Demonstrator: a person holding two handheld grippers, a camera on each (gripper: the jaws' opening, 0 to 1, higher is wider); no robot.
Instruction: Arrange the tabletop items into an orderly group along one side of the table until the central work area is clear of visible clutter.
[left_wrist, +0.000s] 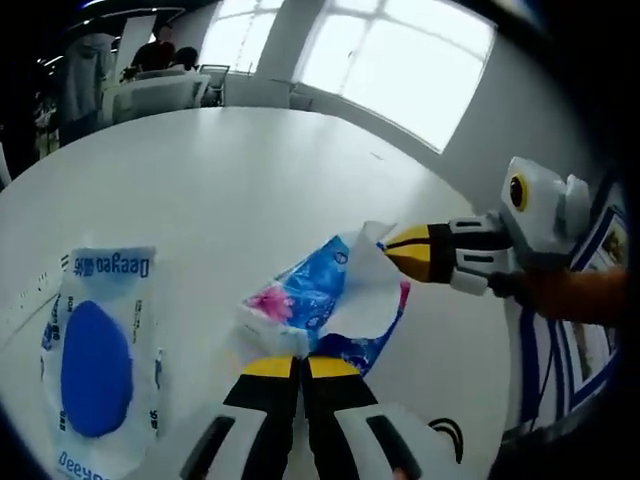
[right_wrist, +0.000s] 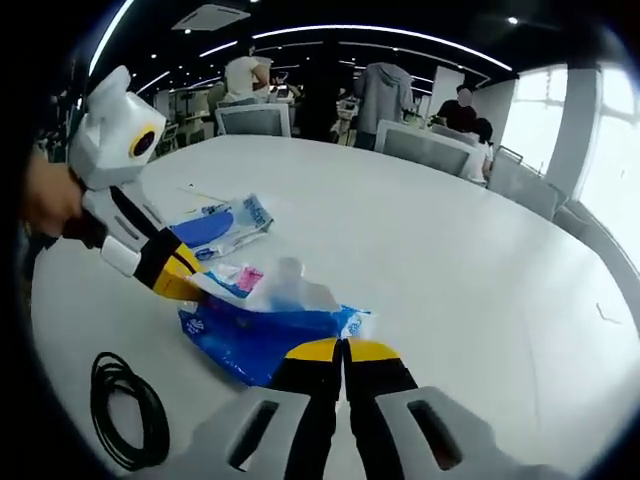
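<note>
Left gripper (left_wrist: 301, 368) was clamped on the near edge of the blue tissue pack (left_wrist: 322, 300); right gripper (right_wrist: 343, 350) pinched the opposite edge. I judged the pack's long axis ran between them, mid-table (left_wrist: 230, 180).

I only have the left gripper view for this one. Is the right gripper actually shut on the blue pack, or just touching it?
Observer: In the right gripper view, the right gripper has its jaws together on the pack, at its near edge.
Operator: And the black curve at my lower right?
Observer: That is a coiled black cable lying on the table, apart from the pack.
</note>
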